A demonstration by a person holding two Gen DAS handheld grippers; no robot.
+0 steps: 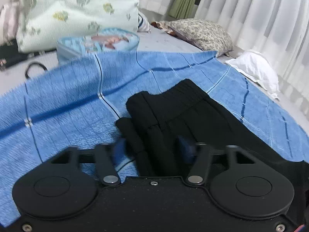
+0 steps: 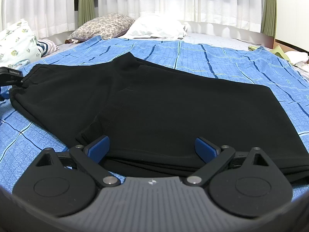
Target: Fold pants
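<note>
While black pants (image 2: 146, 100) lay on the blue checked blanket (image 2: 231, 61) on the bed, both grippers sat at fabric edges. Left gripper (image 1: 152, 147): fingers astride bunched waistband, cloth between them; clamped or not, cannot tell. Right gripper (image 2: 152, 148): fingers apart, straddling hem end w/o pinching. Judged step: pre-grasp for lengthwise/crosswise fold. Next req.: close right fingers on hem layers, then lift both ends evenly.
</note>
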